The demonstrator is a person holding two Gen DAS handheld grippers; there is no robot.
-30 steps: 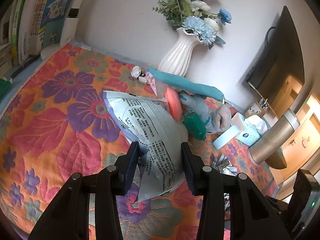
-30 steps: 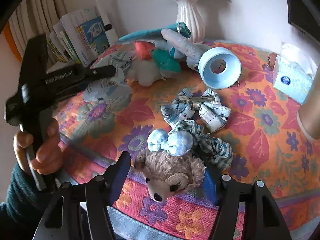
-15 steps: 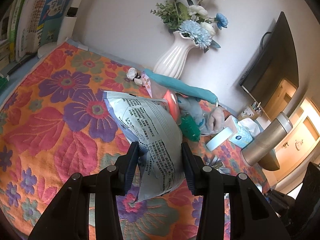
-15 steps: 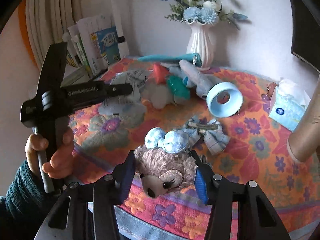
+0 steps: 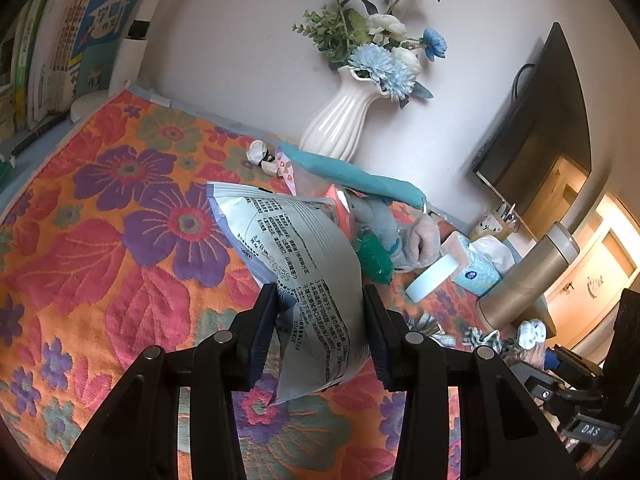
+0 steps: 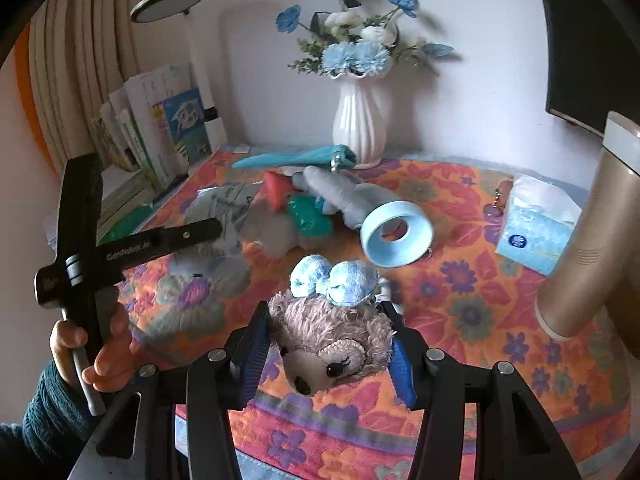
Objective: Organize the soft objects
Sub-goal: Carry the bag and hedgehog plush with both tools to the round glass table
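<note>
My left gripper (image 5: 319, 300) is shut on a white and blue printed soft pack (image 5: 296, 248), which hangs above the floral cloth (image 5: 100, 240). In the right wrist view that gripper (image 6: 212, 228) shows side-on at the left, held by a hand in a dark green sleeve. My right gripper (image 6: 326, 320) is shut on a fluffy plush bear (image 6: 332, 336) with a blue bow (image 6: 334, 278), held face up off the cloth near the table's front edge. A pile of soft toys (image 6: 308, 216) lies at the back, under a teal pouch (image 6: 296, 157).
A white vase of blue flowers (image 6: 362, 128) stands against the wall. A blue tape roll (image 6: 396, 236), a tissue pack (image 6: 536, 236) and a gold flask (image 6: 584, 240) are at the right. Books (image 6: 160, 128) and a lamp line the left. Plaid bows (image 5: 480, 338) lie near the flask.
The right gripper's jaws closed on the plush bear and carried it up off the cloth, leaving the plaid bows behind. The left gripper kept still with the pack.
</note>
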